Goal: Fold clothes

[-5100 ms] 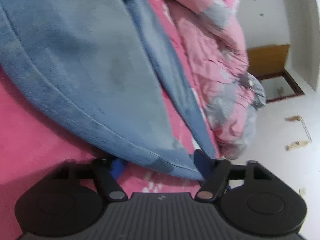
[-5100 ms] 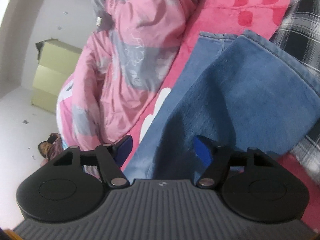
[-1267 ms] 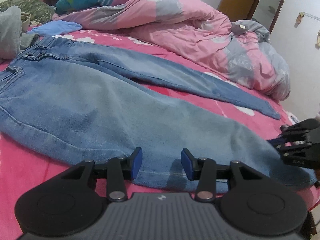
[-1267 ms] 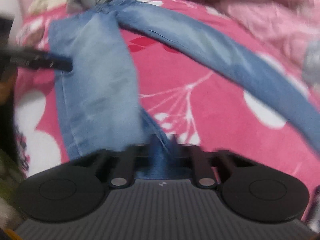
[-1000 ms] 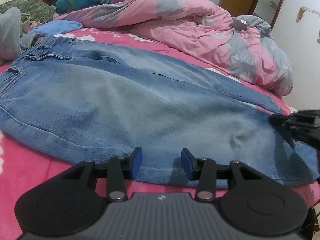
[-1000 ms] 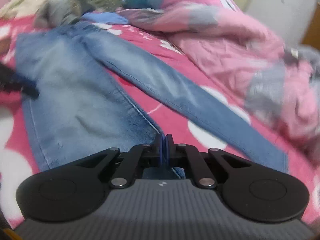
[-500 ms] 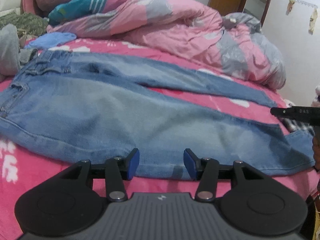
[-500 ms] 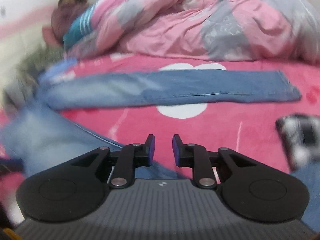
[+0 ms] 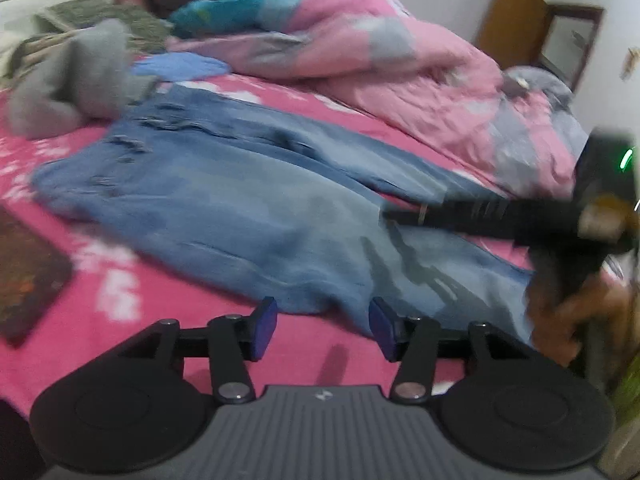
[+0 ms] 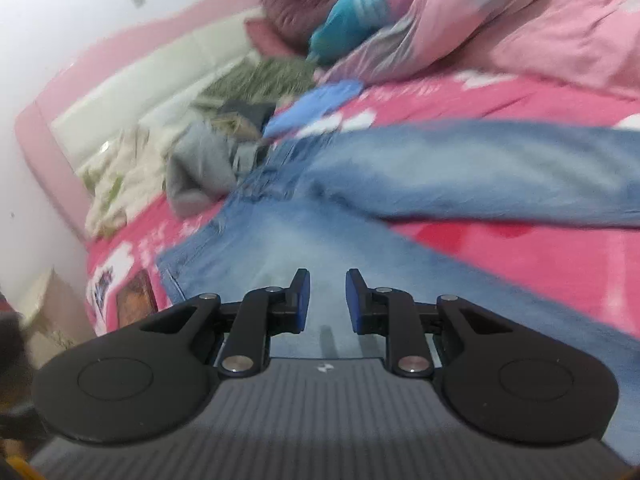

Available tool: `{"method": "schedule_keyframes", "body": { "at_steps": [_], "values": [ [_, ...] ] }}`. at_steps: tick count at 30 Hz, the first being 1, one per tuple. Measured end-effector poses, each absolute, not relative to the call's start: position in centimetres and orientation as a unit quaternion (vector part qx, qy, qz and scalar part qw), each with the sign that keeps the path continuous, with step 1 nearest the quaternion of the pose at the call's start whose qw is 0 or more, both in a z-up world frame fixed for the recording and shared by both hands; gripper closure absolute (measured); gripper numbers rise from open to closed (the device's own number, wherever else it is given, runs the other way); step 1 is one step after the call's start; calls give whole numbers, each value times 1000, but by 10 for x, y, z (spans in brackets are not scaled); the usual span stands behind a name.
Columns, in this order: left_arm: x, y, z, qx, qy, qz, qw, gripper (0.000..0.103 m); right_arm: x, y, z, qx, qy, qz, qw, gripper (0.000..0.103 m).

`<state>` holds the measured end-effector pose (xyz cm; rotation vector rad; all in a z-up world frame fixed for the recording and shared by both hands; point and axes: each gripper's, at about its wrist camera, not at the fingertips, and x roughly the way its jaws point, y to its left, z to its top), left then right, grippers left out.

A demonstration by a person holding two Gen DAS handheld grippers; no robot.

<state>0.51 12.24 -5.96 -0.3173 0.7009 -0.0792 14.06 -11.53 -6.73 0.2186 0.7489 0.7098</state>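
Observation:
Light blue jeans [image 9: 248, 200] lie flat on the pink flowered bed sheet [image 9: 120, 320], waist at the upper left and both legs running to the right. My left gripper [image 9: 322, 326] is open just off the near edge of the front leg, with only sheet and the denim's edge between its blue pads. My right gripper [image 9: 394, 216] reaches in from the right, blurred, over the front leg. In the right wrist view the right gripper [image 10: 328, 300] is open a little over the jeans [image 10: 440, 168] and holds nothing.
A rumpled pink and grey duvet [image 9: 400, 64] fills the far side of the bed. A grey garment [image 9: 76, 88], a blue cloth [image 9: 180, 68] and piled clothes sit near the waistband. A dark flat thing [image 9: 28, 276] lies at the left edge. The white headboard [image 10: 152, 88] is behind.
The right gripper let go of the jeans' leg end, opened slightly and swung across over the front leg toward the waist. The left gripper drew back off the denim's near edge.

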Motion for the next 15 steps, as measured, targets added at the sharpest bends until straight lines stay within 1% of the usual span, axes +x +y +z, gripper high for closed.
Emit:
{"method": "schedule_keyframes", "body": {
  "at_steps": [2,3,6,8,10,12,13,14,15],
  "values": [
    [9,141,-62,-181,339,-13,923,51,143,-99,-94,101,403,340,843,84],
    [11,151,-64,-194,338,-1,921,51,136,-96,-101,100,405,335,845,84],
    [18,177,-69,-230,332,37,914,51,109,-90,-86,79,384,349,851,84],
    [25,189,-72,-254,327,58,908,51,94,-87,-74,70,356,368,856,84],
    [31,195,-74,-265,321,75,906,54,82,-79,-65,37,321,377,868,84],
    [38,199,-76,-274,314,92,904,67,73,-62,-64,-18,299,391,870,75],
    [41,199,-77,-270,311,102,905,71,69,-56,-64,-44,294,394,870,63],
    [42,199,-78,-266,308,108,907,81,63,-48,-67,-76,291,397,867,52],
    [42,199,-78,-261,305,113,909,90,57,-41,-71,-113,288,398,863,51]
  ]
}}
